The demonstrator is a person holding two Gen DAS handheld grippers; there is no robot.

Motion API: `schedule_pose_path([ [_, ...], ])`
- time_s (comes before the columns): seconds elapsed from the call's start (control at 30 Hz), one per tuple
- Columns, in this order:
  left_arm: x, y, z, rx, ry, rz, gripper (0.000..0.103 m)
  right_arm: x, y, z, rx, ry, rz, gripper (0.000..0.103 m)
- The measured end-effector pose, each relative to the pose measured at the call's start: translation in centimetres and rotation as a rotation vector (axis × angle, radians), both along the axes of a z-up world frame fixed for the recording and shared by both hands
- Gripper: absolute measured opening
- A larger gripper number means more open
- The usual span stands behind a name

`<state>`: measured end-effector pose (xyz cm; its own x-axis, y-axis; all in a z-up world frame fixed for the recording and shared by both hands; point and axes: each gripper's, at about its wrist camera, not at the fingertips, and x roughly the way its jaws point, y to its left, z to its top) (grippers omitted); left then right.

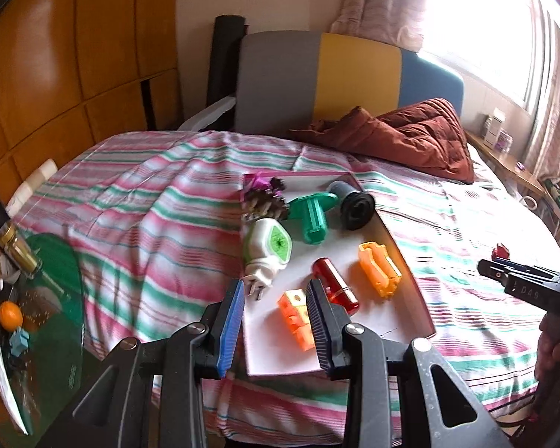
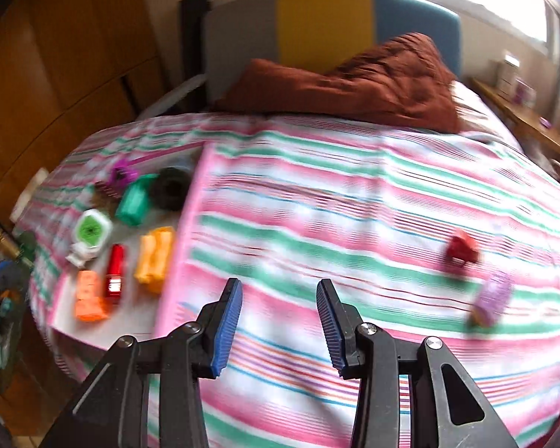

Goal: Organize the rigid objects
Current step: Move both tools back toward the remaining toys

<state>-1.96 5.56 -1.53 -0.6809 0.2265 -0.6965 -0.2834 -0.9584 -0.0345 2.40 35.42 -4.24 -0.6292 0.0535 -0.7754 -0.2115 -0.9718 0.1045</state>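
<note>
A white board with a pink rim (image 1: 358, 257) lies on the striped bedspread (image 2: 354, 201). On it rest an orange block (image 1: 296, 313), a red cylinder (image 1: 334, 283), an orange clip-like piece (image 1: 379, 268), a green part (image 1: 311, 216), a black cylinder (image 1: 354, 205), a white and green plug-in device (image 1: 268, 250) and a purple and brown cluster (image 1: 267, 194). My left gripper (image 1: 275, 323) hovers open over the board's near edge, above the orange block, holding nothing. My right gripper (image 2: 279, 326) is open and empty over bare bedspread. A red object (image 2: 463, 248) and a purple one (image 2: 492, 298) lie to its right, blurred.
A brown quilt (image 1: 399, 134) is heaped by the grey, yellow and blue headboard (image 1: 317, 74). Left of the bed stands a green glass table (image 1: 61, 298) with an orange fruit (image 1: 10, 315) and clutter. A wooden wardrobe (image 1: 74, 74) fills the left; a wooden shelf (image 1: 519, 171) runs along the right.
</note>
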Motion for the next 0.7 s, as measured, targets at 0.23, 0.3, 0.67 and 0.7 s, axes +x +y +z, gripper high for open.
schedule_pose_path([
  [0.23,0.0,3.5,0.6,-0.033,0.019,-0.082,0.034,2.6,7.8,-0.1,0.030,-0.013,-0.153,0.048],
  [0.3,0.1,4.7,0.8,-0.043,0.026,-0.110,0.034,3.4,10.1,0.0,0.025,-0.006,-0.200,0.052],
  [0.67,0.3,11.7,1.1,-0.097,0.048,-0.227,0.034,6.6,19.2,-2.2,-0.019,0.007,-0.448,0.054],
  [0.7,0.2,12.4,1.0,-0.100,0.048,-0.237,0.034,6.7,19.7,-2.5,-0.039,-0.008,-0.467,0.054],
])
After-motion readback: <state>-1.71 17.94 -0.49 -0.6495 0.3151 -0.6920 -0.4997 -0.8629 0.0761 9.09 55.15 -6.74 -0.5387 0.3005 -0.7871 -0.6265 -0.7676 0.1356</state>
